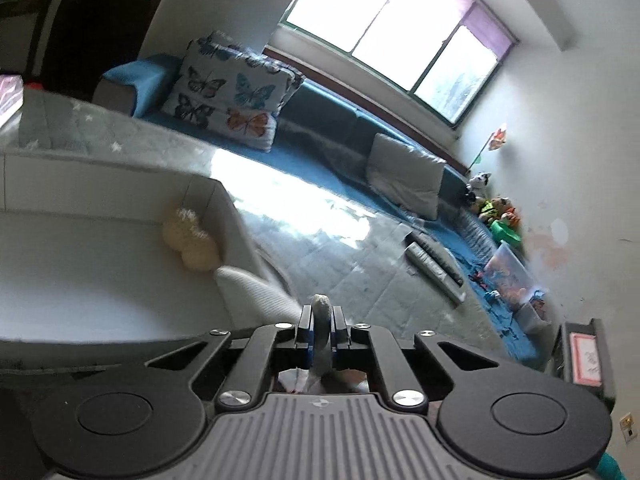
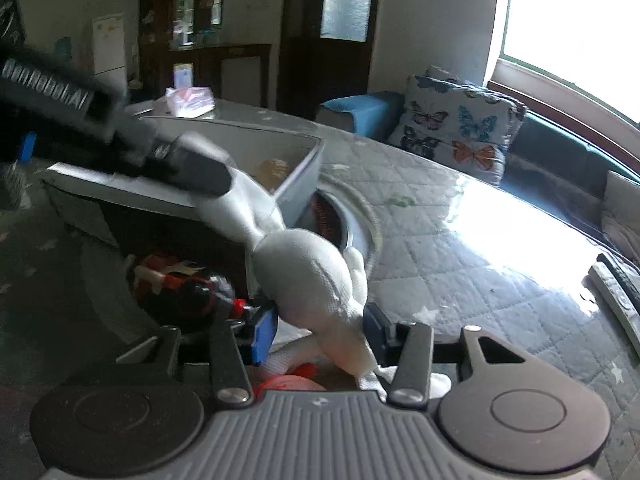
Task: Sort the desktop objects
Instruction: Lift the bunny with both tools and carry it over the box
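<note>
My left gripper (image 1: 321, 326) is shut on the neck of a white plush goose (image 2: 308, 276); the pinched fabric (image 1: 322, 320) shows between its pads. In the right wrist view the left gripper (image 2: 200, 172) holds the goose's neck above the edge of a white box (image 2: 304, 164). The goose's body hangs between the fingers of my right gripper (image 2: 320, 330), which is open around it. A yellow plush toy (image 1: 192, 240) lies in a corner of the white box (image 1: 216, 200).
A dark round bin (image 2: 116, 312) with a red and black toy (image 2: 180, 284) stands below the box. Remote controls (image 1: 434, 266) lie on the quilted table top (image 1: 340, 256). A sofa with a butterfly cushion (image 1: 228, 92) runs behind the table.
</note>
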